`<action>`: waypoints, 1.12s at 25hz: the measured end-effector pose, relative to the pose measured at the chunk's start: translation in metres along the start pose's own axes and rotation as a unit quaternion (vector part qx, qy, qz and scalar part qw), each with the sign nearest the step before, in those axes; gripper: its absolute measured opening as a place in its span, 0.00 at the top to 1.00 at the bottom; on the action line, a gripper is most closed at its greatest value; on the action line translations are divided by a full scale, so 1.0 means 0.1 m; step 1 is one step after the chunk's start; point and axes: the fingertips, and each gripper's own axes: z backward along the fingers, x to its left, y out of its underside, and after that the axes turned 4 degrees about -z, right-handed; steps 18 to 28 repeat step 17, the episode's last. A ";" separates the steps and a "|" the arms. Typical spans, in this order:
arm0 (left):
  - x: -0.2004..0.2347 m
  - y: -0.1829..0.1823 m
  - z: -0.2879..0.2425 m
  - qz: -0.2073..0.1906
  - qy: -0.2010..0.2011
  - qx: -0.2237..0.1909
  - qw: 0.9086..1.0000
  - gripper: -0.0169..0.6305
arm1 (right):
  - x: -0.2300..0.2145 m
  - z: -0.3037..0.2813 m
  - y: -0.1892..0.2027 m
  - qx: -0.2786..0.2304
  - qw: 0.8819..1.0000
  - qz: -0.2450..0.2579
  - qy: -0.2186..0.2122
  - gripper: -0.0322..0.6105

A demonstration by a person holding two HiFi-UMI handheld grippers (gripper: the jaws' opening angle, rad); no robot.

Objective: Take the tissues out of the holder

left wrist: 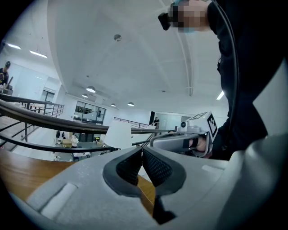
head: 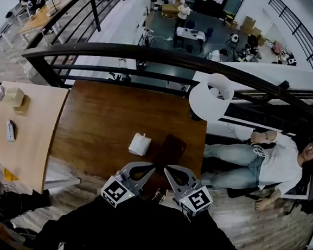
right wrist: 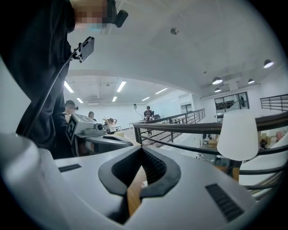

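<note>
A small white tissue pack [head: 139, 143] lies on the dark wooden table [head: 102, 122], near its front middle. Just right of it rests a flat dark brown rectangular case [head: 171, 149]; I cannot tell whether tissues are inside it. My left gripper [head: 151, 168] and right gripper [head: 167, 170] hover side by side over the table's front edge, tips nearly meeting, short of both objects. Each is shut with nothing between its jaws, as the left gripper view [left wrist: 141, 151] and the right gripper view [right wrist: 141, 148] show. Both of those views look up toward the ceiling, so the tissues are hidden there.
A lamp with a white shade [head: 210, 96] stands at the table's far right corner. A dark railing [head: 168, 57] runs behind the table. A person [head: 268, 158] reclines on the floor at right. A light wooden table [head: 30, 138] with small boxes adjoins at left.
</note>
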 end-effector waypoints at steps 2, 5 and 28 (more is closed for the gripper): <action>-0.02 -0.01 0.00 -0.001 -0.002 -0.001 1.000 0.96 | 0.03 0.01 -0.02 0.001 1.000 0.008 -0.008 0.94; -0.07 -0.02 -0.02 -0.002 -0.006 -0.002 1.000 0.96 | 0.06 0.05 -0.02 -0.004 1.000 0.009 -0.014 0.94; -0.10 -0.07 0.03 -0.004 -0.023 -0.003 1.000 0.96 | 0.11 0.16 -0.02 -0.016 1.000 0.005 -0.021 0.94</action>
